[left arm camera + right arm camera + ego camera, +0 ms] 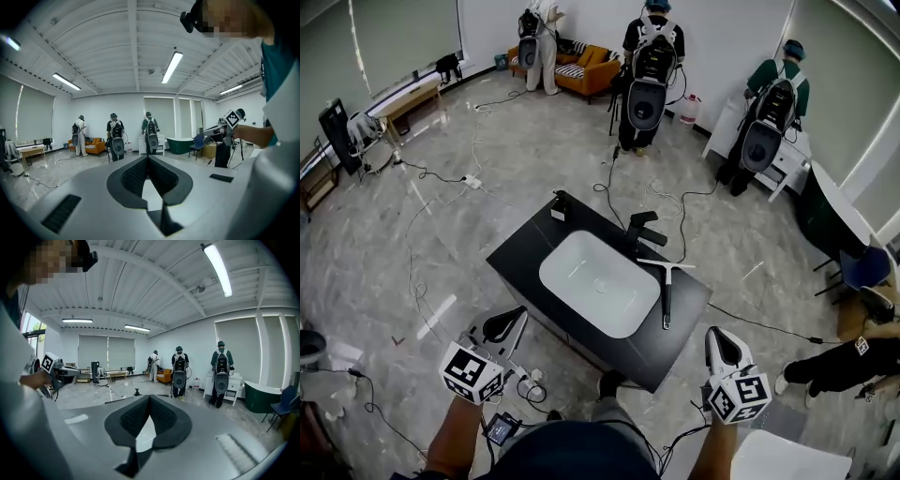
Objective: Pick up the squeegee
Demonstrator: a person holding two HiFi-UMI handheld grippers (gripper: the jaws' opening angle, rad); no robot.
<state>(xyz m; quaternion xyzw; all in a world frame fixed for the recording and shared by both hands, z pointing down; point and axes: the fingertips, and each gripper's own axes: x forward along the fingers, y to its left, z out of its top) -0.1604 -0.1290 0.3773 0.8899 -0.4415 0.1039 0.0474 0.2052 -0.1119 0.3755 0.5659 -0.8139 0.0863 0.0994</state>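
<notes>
**A:** Looking down from the head camera, where is the squeegee?

**B:** It lies flat on the black worktop, just right of the white basin. Its pale blade is at the far end and its dark handle points toward the near edge. The black faucet stands just beyond the blade.

**A:** Is anything touching it?

**B:** No, both pairs of tongs are apart from it. The left tongs show just off the near left edge of the worktop. The right tongs show just off its near right corner, closer to the handle's end than the left pair.

**A:** How do the tongs stand?

**B:** In the left gripper view the two dark pads meet at their tips with nothing held between them. The right gripper view shows the same: closed tip to tip and empty.

**A:** And the room beyond?

**B:** At the far side, three people with packs on their backs stand facing away. An orange sofa sits against the far wall, to the left of them. Thin cables trail across the grey floor, left of and beyond the worktop.
</notes>
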